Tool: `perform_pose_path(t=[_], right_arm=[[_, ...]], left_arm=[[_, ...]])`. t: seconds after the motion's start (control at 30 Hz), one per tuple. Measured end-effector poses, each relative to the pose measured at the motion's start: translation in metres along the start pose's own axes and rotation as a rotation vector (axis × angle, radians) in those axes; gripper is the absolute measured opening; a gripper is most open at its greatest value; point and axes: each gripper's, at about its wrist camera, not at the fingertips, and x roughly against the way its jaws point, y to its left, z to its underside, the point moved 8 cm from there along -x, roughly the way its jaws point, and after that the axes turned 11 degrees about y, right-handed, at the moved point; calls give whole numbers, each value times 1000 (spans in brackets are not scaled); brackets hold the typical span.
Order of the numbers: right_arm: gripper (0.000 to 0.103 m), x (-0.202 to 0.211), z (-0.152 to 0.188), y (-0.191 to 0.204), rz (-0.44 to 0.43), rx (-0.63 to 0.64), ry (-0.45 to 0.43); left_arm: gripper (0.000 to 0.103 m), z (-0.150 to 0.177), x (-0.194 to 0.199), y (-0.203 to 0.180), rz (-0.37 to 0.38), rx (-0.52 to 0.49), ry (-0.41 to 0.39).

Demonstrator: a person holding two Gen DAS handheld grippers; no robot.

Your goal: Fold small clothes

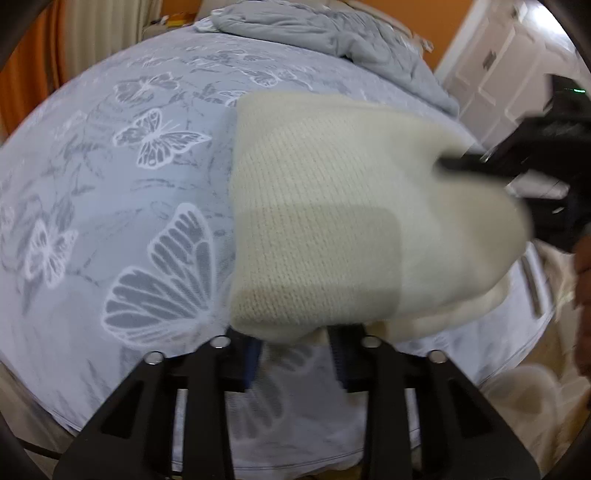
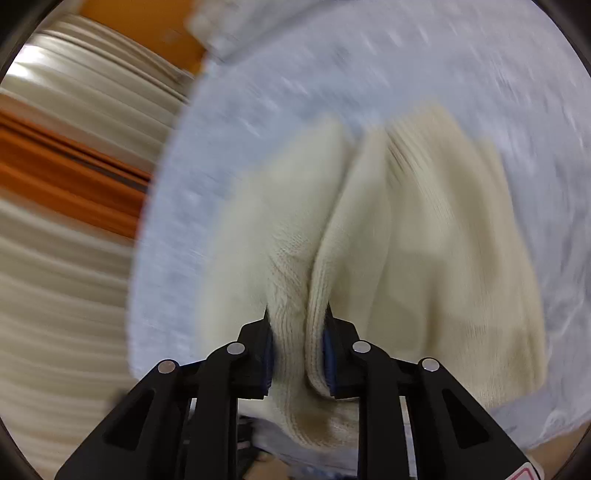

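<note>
A cream knitted garment (image 1: 325, 221) lies partly folded on a pale blue bed sheet with butterfly print (image 1: 110, 184). My left gripper (image 1: 295, 347) sits at the garment's near edge; its jaws stand apart with the cloth edge just above them, and no grip shows. My right gripper (image 2: 298, 354) is shut on a bunched fold of the cream knit (image 2: 406, 240) and holds it raised over the bed. The right gripper also shows in the left wrist view (image 1: 480, 162), blurred, at the garment's right side.
A crumpled grey blanket (image 1: 332, 33) lies at the far end of the bed. A white door (image 1: 498, 74) stands at the right. Cream curtains and an orange wall (image 2: 74, 177) are left of the bed in the right wrist view. The bed edge runs close below my left gripper.
</note>
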Motion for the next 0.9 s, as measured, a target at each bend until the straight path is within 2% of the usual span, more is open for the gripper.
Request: perform_pose_path(t=[0.07,0.13,0.17,0.2,0.27,0.3,0.33,0.37,0.4,0.5,0.57,0.7,0.73,0.77,0.8,0.83,0.9], right_arm=[[19,37,-3,15,-45,44,-75],[18,71,3,11,4,102,-162],[18,74,7,-10,47,88,-170],[18,67,10,-30,83,56,-154],[18,26,21,-102,165,-98,-52],[17,12,26,-121,181,-144,-22],[17,3,31,-136,139,-181,-25],[18,6,32,-137,92,-203,-41],[18,9,31,-135,87,-209,-46],[23,11,30,-121,189,-130,-34],[34,20,34,-112,264,-84,-54],[38,68,42,-102,378,-42,-190],[29,80,44,-94,360,-28,-214],[12,82,44,-86,321,-17,-217],[4,83,42,-79,278,-5,-211],[2,81,39,-66,247,24,-197],[2,74,27,-51,248,69,-190]], left_arm=[[22,1,4,-2,26,10,-7],[21,1,5,-9,50,2,-6],[21,0,3,-13,51,0,5],[21,0,-1,-16,43,2,18],[21,3,-14,-17,28,10,49],[21,4,-18,-17,26,12,57],[21,6,-21,-17,23,10,63],[21,7,-22,-19,-5,-4,63],[21,8,-22,-21,-22,-20,58],[21,8,-18,-26,-75,-68,60],[22,8,-13,-28,-96,-80,68],[24,15,14,-36,-113,-122,32],[24,18,23,-39,-127,-141,8],[27,21,34,-43,-146,-163,-18],[33,20,42,-46,-145,-169,-37],[35,17,49,-49,-133,-164,-63],[37,6,70,-57,-97,-126,-123]])
